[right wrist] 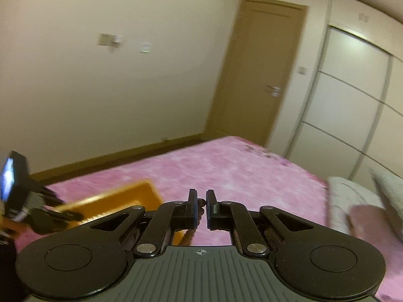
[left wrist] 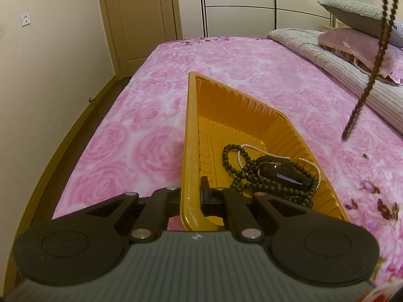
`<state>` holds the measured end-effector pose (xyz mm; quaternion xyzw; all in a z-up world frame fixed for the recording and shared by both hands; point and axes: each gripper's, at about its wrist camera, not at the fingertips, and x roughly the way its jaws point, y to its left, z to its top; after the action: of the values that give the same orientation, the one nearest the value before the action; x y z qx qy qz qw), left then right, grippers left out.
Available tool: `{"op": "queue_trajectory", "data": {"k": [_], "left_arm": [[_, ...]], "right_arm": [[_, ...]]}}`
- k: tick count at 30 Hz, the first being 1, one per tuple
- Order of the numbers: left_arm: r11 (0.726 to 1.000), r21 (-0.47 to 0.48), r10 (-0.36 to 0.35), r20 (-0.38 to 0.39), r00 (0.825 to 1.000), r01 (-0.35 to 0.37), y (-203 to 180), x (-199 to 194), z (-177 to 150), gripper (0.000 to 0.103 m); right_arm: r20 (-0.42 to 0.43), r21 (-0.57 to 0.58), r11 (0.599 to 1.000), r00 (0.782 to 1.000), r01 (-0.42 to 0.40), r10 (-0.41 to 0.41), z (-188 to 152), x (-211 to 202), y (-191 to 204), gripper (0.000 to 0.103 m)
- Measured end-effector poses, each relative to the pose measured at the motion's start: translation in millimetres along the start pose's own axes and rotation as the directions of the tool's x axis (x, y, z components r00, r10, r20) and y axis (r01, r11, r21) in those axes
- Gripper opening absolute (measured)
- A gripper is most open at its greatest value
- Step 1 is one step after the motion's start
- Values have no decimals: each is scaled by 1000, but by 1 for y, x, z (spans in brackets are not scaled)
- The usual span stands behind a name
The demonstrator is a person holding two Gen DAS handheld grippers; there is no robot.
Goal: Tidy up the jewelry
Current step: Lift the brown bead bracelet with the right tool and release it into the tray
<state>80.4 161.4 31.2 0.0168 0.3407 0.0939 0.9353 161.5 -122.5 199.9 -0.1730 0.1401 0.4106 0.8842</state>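
Note:
A yellow plastic tray (left wrist: 194, 125) lies on the pink bed. My left gripper (left wrist: 191, 193) is shut on the tray's near left wall. Inside lie a dark bead necklace (left wrist: 231, 161), a thin pearl chain (left wrist: 254, 148) and a black glossy item (left wrist: 284, 176). My right gripper (right wrist: 200, 205) is held high and is shut on a dark brown bead strand (right wrist: 200, 210). That strand (left wrist: 372, 75) hangs down at the right of the left wrist view, above the bed. The tray (right wrist: 121, 198) and the left gripper (right wrist: 37, 211) show at the left in the right wrist view.
A small earring-like piece (left wrist: 364, 155) lies on the pink flowered bedspread (left wrist: 126, 130) right of the tray. Pillows (left wrist: 357, 47) and a folded striped quilt (left wrist: 327, 60) sit at the far right. A wall and a door (left wrist: 143, 17) stand left of the bed.

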Motion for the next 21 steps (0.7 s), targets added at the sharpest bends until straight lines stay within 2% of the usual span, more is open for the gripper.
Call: {"op": "queue_trajectory", "data": {"k": [5,11,21], "left_arm": [[1000,-4,-4,0,1000,4,1,1,0,5],[1000,-8,-7,1,1000,7,2,1,-1,5],[1000,-16,-10,0,1000,10,3,2,-1,5]], "right_arm": [[-8,-56,992,994,-109,109,11,26,32,6],[-66,-105,973,978,-204,197,5,71,67,6],[-74,-109,963,968,-247,239,4,117,79,6]]}}
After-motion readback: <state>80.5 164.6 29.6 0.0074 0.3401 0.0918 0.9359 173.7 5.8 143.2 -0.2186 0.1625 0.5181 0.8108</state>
